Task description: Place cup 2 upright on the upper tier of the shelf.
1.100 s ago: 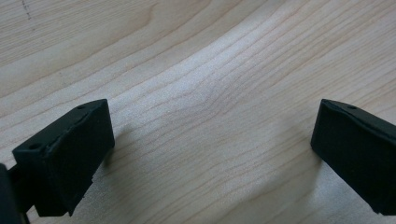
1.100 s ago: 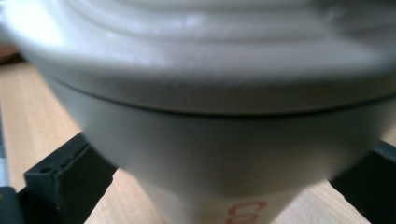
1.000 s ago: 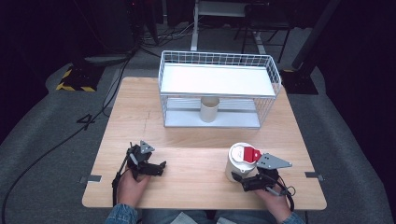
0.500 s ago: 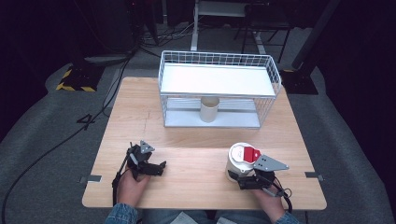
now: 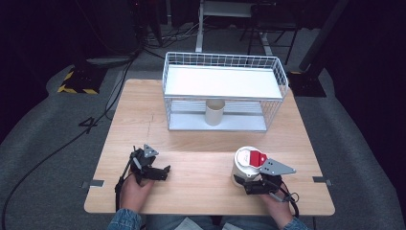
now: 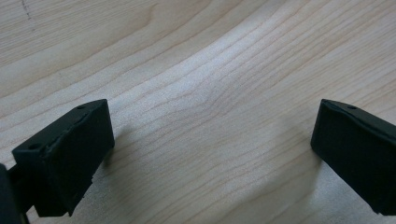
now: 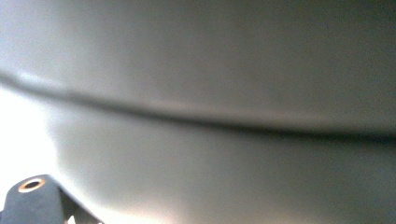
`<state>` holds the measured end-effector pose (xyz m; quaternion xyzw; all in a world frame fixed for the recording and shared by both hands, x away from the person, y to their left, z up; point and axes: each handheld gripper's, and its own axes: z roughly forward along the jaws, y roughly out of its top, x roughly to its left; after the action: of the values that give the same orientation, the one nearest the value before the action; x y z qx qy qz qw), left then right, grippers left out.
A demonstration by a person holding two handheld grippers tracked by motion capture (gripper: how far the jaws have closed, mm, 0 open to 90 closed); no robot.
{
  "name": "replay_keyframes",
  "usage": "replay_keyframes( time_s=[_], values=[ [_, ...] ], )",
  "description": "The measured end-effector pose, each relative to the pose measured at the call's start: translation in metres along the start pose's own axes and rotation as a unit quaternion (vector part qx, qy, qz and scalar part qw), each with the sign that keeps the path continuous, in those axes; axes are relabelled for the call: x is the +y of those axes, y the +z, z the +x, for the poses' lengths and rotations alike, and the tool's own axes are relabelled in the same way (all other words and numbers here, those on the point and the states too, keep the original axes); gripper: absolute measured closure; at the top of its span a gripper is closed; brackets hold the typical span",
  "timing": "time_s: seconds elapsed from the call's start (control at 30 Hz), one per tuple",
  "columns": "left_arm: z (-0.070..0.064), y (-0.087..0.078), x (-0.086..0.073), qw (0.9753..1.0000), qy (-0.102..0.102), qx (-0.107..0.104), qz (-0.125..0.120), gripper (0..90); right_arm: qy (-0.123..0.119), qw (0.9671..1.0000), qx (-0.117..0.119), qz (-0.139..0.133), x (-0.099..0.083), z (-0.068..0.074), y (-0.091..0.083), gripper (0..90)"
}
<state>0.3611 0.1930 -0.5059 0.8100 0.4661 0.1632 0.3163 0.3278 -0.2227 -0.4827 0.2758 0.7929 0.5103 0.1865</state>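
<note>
Right gripper: the right gripper (image 5: pixel 242 178) sits at the near right of the table, pressed up against a white canister (image 5: pixel 245 165); in the right gripper view the pale curved wall of the canister (image 7: pixel 210 154) is so close that I cannot tell how tightly the jaws bear on it, though they seem to straddle its lower body.
Left gripper: the left gripper (image 5: pixel 163 172) rests low over bare wood at the near left, jaws spread wide with nothing between them; the left gripper view looks down on plain table grain (image 6: pixel 210 102).
Canister: upright, with a white lid carrying a red label, on the table's near right part, well apart from the rack.
Rack: a white wire shelf rack (image 5: pixel 282 79) stands at the far middle of the table (image 5: pixel 201 143), its upper tray bare; a small beige cup (image 5: pixel 215 111) stands upright under it on the lower level.
Progress: judged from this, the canister is reached and probably being gripped but not lifted; it is on the wood.
Left to do: likely the lift and carry toward the rack, then the release; the free gripper has no part yet.
</note>
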Motion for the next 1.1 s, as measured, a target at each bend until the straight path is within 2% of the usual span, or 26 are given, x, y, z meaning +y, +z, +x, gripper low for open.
replay_keyframes(
  time_s=[0.33, 0.5, 0.83, 1.1],
  values=[
    [0.0, 0.0, 0.0, 1.0, -0.001, 0.0, 0.0, 0.0, -0.005, 1.0, 0.006, 0.001, 0.001, 0.0, -0.001, 12.2],
    [0.0, 0.0, 0.0, 1.0, -0.001, 0.001, 0.0, 0.0, -0.01, 0.9999, 0.007, -0.007, 0.003, 0.001, -0.003, 12.2],
    [0.0, 0.0, 0.0, 1.0, -0.001, 0.001, 0.0, 0.0, 0.011, 0.9998, 0.006, -0.013, 0.016, -0.006, -0.007, 12.3],
    [0.0, 0.0, 0.0, 1.0, -0.001, 0.001, 0.0, 0.0, 0.012, 0.9998, 0.004, -0.016, 0.034, -0.014, -0.014, 12.3]
  ],
)
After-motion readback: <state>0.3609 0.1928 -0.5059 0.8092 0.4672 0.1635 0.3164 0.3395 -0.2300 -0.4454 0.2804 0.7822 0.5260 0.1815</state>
